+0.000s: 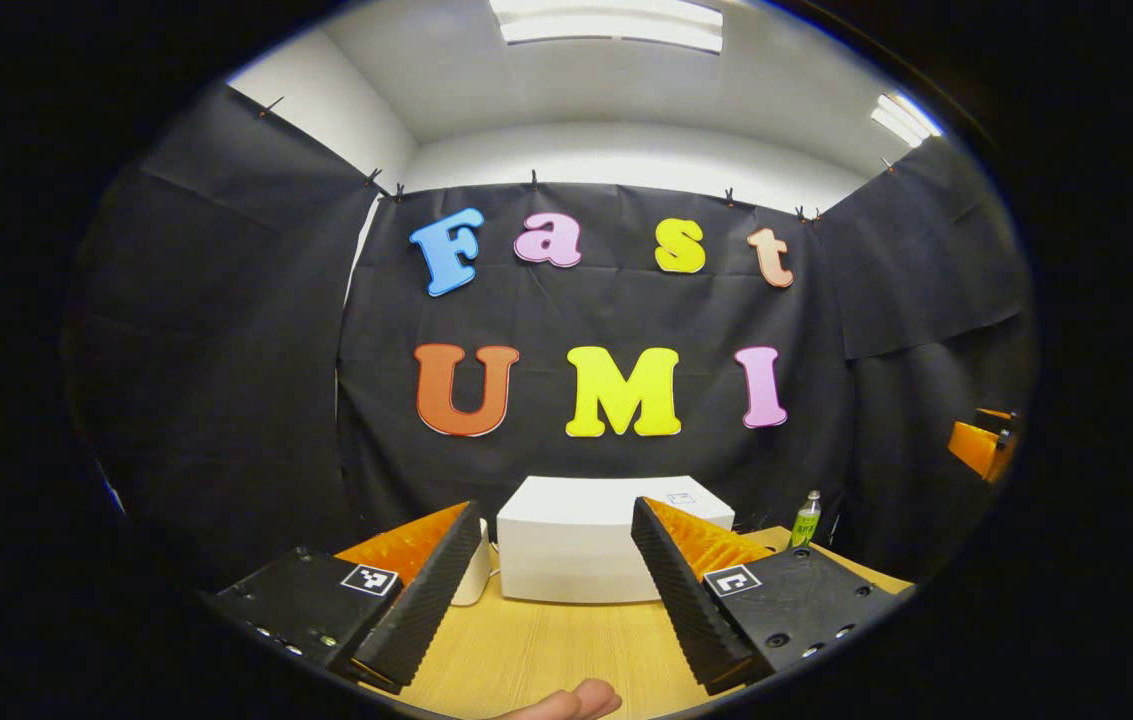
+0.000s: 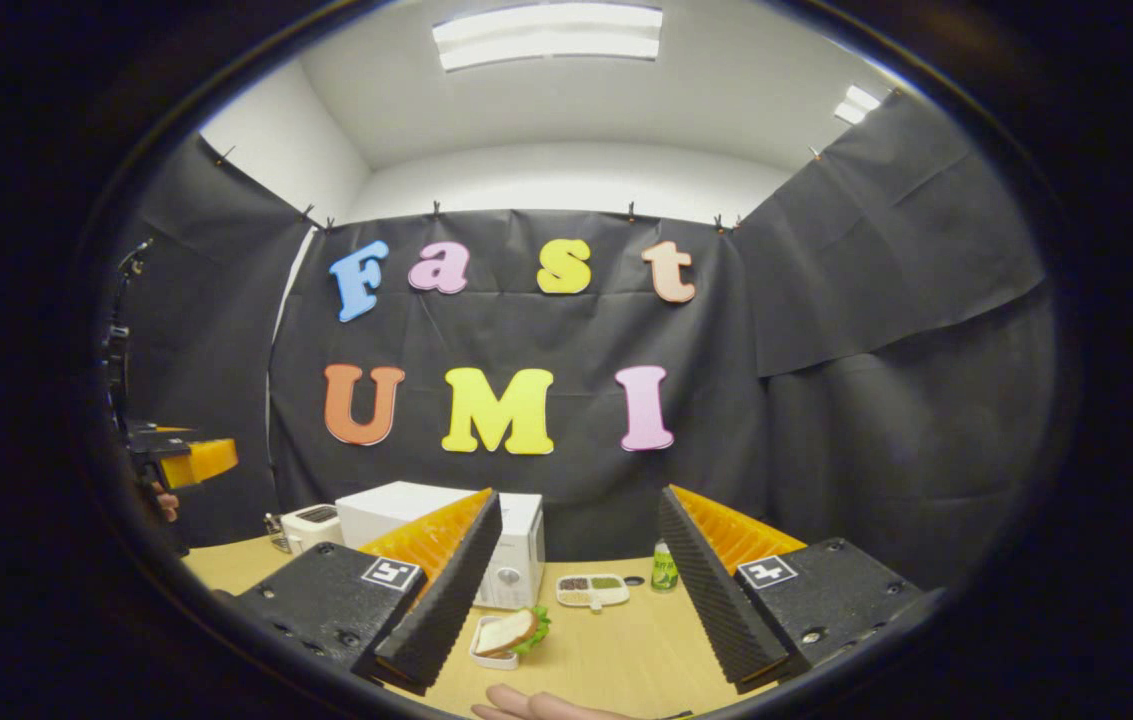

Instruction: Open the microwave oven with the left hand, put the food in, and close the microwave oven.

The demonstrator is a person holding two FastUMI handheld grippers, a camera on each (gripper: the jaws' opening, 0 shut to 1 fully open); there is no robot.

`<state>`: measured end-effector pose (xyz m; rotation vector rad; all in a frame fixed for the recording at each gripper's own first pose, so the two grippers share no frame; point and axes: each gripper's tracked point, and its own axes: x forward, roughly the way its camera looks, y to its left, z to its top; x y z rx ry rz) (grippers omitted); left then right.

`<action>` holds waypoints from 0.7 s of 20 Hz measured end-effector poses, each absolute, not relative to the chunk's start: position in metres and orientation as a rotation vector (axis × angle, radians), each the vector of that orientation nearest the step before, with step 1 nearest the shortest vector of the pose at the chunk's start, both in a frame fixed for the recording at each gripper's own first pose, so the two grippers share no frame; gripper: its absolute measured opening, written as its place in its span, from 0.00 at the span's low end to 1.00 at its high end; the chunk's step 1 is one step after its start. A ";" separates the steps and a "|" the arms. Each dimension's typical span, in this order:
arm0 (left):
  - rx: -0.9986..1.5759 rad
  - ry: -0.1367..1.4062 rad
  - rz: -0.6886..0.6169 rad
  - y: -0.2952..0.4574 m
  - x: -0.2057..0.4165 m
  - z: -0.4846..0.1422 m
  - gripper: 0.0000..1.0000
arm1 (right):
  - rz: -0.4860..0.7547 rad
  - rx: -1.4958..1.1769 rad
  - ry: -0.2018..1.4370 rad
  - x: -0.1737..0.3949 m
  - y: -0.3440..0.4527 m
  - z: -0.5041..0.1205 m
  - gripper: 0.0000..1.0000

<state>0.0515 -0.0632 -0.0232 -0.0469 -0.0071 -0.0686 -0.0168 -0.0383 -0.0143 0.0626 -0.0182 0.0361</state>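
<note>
Nowhere is any label legible. Both the left tongs [image 1: 556,560] and right tongs [image 2: 576,570] gape empty above the tabletop [image 2: 626,650]; the sandwich [image 2: 511,632] lies just beyond the right tongs, before the closed microwave [image 2: 516,550].

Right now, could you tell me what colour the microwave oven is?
White; the microwave oven shows best in the left gripper view.

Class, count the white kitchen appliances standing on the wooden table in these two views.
2: the microwave, door closed, at the back of the table, and a small toaster just left of it. Others may be hidden behind the gripper fingers.
</note>
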 end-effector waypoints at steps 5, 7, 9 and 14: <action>-0.104 0.042 -0.188 -0.131 0.109 -0.056 0.95 | 0.030 0.053 -0.062 -0.019 -0.056 -0.016 1.00; -0.091 0.071 -0.219 -0.158 0.135 -0.079 0.95 | 0.038 0.056 -0.061 -0.017 -0.063 -0.022 0.92; -0.065 0.091 -0.208 -0.176 0.162 -0.103 0.95 | 0.043 0.055 -0.057 -0.015 -0.069 -0.030 1.00; -0.064 0.167 -0.201 -0.227 0.221 -0.175 0.95 | 0.022 0.056 -0.053 0.000 -0.095 -0.053 0.92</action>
